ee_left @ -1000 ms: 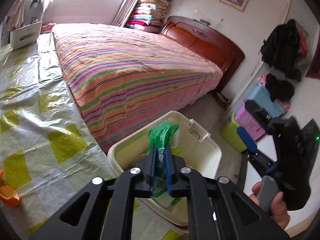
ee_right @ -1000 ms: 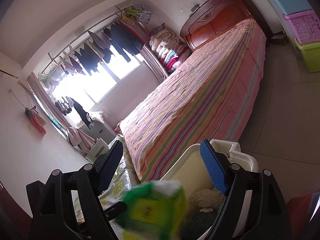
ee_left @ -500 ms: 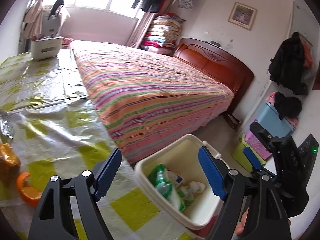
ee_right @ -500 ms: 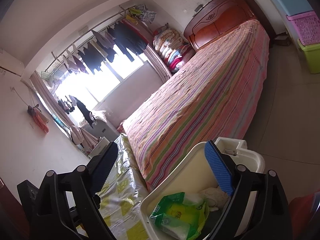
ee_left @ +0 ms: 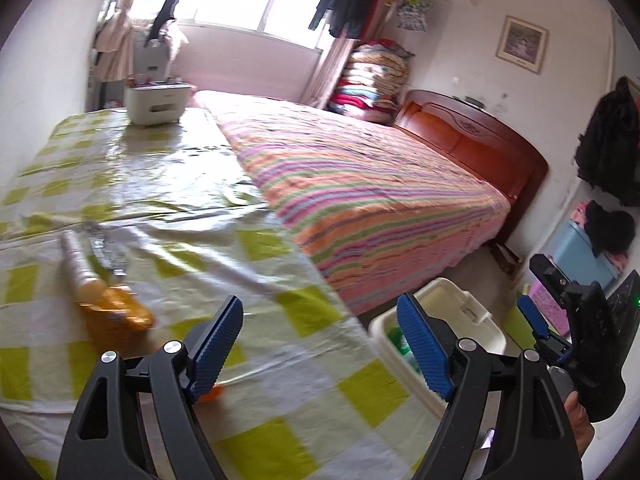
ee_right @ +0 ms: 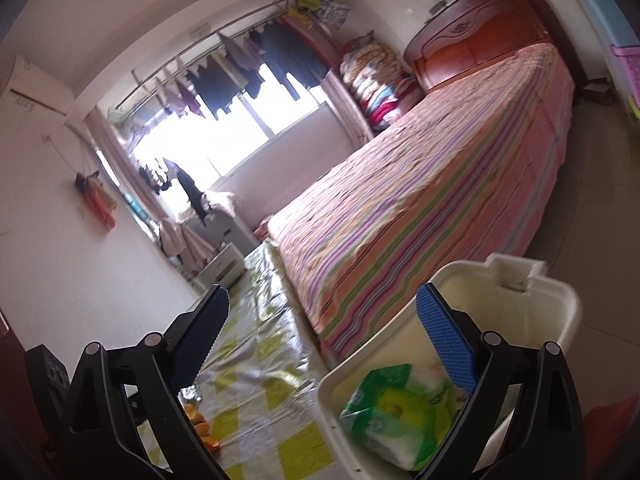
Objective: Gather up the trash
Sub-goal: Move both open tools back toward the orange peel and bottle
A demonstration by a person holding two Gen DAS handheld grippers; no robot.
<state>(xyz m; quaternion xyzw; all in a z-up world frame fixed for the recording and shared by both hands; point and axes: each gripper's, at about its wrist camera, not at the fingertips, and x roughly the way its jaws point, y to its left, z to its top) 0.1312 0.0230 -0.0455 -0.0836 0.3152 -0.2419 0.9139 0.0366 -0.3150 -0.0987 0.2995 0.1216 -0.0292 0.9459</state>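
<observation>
Left tongs [ee_left: 320, 344] wide and empty over the table [ee_left: 280, 392]; right tongs [ee_right: 320, 332] opening — empty — above bin [ee_right: 560, 312] holding green packet [ee_right: 396, 412].

Blown-out window [ee_left: 240, 4] backlight; blurred, fisheye-warped, dark-vignetted edges.

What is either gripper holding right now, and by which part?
Nothing. The left gripper is open and empty over the table; the right gripper's jaws are opening, nothing between them.

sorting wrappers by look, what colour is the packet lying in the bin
Green and yellow with white, the packet in the cream bin; clearest in the right wrist view.
</observation>
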